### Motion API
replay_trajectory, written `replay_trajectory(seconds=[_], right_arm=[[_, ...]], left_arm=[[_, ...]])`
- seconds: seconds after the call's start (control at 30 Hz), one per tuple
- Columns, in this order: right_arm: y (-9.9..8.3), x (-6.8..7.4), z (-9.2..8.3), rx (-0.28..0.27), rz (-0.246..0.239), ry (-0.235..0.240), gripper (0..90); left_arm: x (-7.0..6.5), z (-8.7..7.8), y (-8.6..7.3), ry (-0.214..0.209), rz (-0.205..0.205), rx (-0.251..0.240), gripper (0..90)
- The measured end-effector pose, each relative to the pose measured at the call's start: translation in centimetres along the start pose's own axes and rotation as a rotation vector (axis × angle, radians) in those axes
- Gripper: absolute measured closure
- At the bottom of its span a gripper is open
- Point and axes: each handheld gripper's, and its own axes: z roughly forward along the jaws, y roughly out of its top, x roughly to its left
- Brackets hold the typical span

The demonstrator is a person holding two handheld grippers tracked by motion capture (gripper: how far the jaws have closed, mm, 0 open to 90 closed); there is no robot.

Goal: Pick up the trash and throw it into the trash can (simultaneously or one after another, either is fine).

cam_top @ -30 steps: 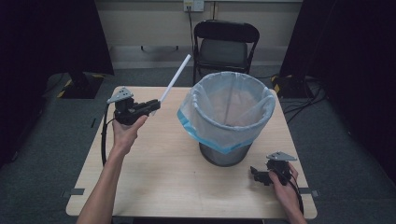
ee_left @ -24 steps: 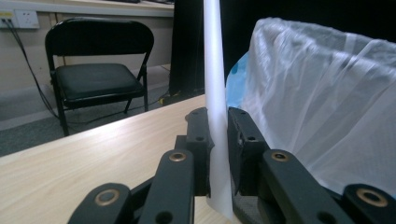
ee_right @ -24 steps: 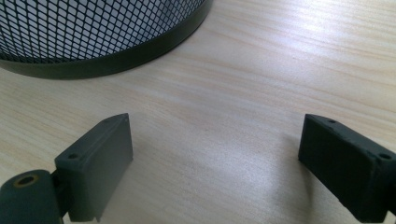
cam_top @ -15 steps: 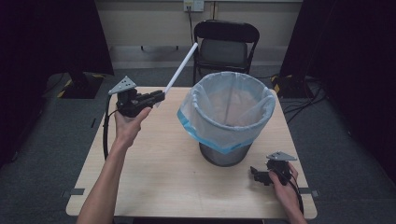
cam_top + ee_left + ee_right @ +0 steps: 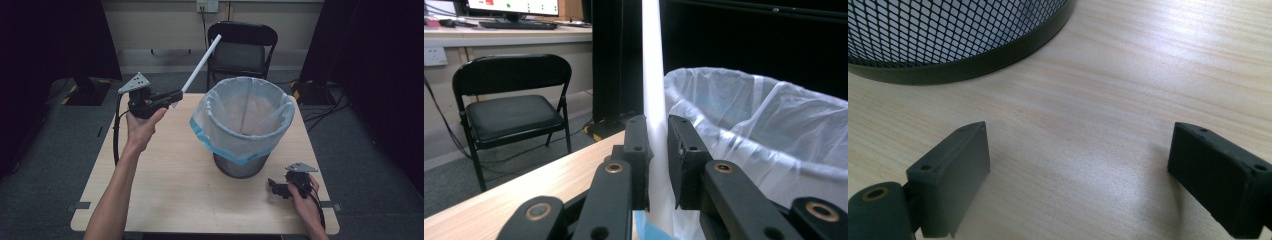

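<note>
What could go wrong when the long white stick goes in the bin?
The left gripper holds the white tube near its lower end, so the long free part could swing and slip between the jaws. The tube might catch the loose plastic liner and pull it off the rim. A bump could tip the mesh bin, since the right gripper rests open, not steadying it.

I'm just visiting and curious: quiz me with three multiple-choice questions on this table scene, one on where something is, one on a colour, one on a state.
1. Where is the mesh bin?
A. on the table
B. on the chair
C. on the floor

2. What colour is the tube?
A. red
B. white
C. green

3. How are the right tongs?
A. shut on the tube
B. shut on the bag
C. open, with nothing between them

Answers: 1 A, its base rests on the wooden table; 2 B, it shows white in the left tongs; 3 C, bare wood shows between the jaws.
</note>
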Motion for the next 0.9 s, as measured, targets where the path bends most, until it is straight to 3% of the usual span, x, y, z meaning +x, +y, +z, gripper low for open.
replay_trajectory(seconds=[0.9], right_arm=[[0.0,0.0,0.0,0.0,-0.002,0.002,8.8]], left_arm=[[-3.3,2.6,3.5,-0.107,0.038,-0.033,80.1]])
